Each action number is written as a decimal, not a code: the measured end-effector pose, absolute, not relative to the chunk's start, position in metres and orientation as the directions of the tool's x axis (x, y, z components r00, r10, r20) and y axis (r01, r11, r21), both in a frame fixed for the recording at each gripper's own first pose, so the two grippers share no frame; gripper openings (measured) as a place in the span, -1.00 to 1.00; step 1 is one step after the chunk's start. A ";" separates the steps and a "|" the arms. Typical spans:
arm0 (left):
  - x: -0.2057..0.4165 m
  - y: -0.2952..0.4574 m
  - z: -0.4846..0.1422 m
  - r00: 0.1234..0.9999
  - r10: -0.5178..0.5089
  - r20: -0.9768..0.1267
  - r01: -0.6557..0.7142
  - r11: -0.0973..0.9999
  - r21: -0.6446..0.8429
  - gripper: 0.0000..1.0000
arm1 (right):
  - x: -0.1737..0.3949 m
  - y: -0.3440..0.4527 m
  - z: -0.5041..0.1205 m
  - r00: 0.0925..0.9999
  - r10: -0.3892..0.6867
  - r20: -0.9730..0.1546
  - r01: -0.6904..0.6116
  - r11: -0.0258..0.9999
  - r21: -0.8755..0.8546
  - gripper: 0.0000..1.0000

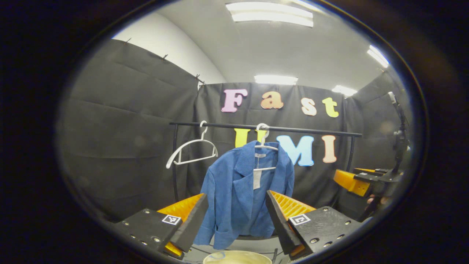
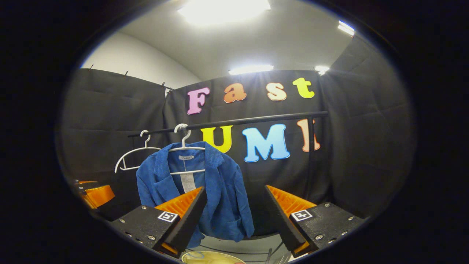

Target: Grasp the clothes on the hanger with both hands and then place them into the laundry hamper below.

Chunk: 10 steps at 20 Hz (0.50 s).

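A blue jacket (image 1: 242,190) hangs on a white hanger (image 1: 264,146) from the black rail (image 1: 311,131); in the right gripper view the blue jacket (image 2: 220,190) hangs left of centre on its white hanger (image 2: 187,146). My left gripper (image 1: 236,214) is open, short of the jacket, which shows between its fingers. My right gripper (image 2: 234,209) is open, with the jacket's right side behind its left finger (image 2: 183,212). The pale rim of the hamper (image 1: 236,257) shows at the bottom edge, below the jacket; the hamper rim (image 2: 212,257) also shows in the right gripper view.
An empty white hanger (image 1: 192,148) hangs on the rail left of the jacket, the same empty hanger (image 2: 133,156) in the right gripper view. The other gripper (image 1: 366,181) is at the far right, held by a hand. The rack's post (image 2: 311,154) stands at the right.
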<state>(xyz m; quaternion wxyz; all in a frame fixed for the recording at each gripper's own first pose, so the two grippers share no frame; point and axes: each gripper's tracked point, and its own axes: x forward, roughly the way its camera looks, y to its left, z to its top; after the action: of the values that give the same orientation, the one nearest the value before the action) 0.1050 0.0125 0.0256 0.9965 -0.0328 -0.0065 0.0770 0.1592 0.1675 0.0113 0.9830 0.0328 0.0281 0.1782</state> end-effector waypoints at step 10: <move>0.229 0.013 -0.001 0.968 0.240 -0.071 -0.248 0.957 -0.152 0.82 | 0.266 0.237 -0.026 0.862 0.496 -0.108 -0.479 0.865 0.150 0.90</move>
<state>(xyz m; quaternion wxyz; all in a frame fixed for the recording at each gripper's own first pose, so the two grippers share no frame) 0.2285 0.0127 -0.0011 0.9888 -0.0799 0.0260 0.1235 0.2658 0.2372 -0.0264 0.9630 0.0590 0.0715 0.2531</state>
